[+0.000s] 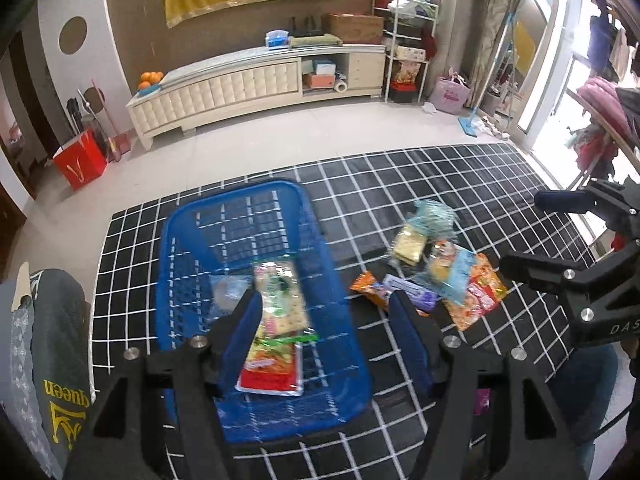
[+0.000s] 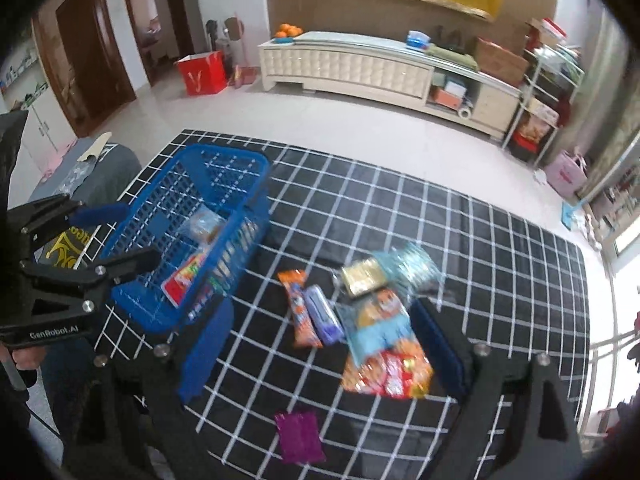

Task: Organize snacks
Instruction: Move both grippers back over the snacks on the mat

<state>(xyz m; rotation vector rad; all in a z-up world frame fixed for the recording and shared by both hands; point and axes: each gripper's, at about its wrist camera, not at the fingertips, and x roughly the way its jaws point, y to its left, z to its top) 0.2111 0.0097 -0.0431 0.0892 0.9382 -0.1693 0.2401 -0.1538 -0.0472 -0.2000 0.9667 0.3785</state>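
Grippers, left (image 1: pixel 324 328) and right (image 2: pixel 324 344), both agape, empty, above slatted blue plastic basket (image 1: pixel 192 248) and crinkly packets (image 2: pixel 384 368).

Blue basket (image 2: pixel 240 216) — snack packets (image 2: pixel 360 320) beside.

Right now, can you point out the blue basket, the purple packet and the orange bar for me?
blue basket (image 2: pixel 256 168): right wrist view, far rim.
purple packet (image 2: pixel 300 432): right wrist view, middle of the wrapper, near table edge.
orange bar (image 2: pixel 300 312): right wrist view, middle of the wrapper, beside the basket.
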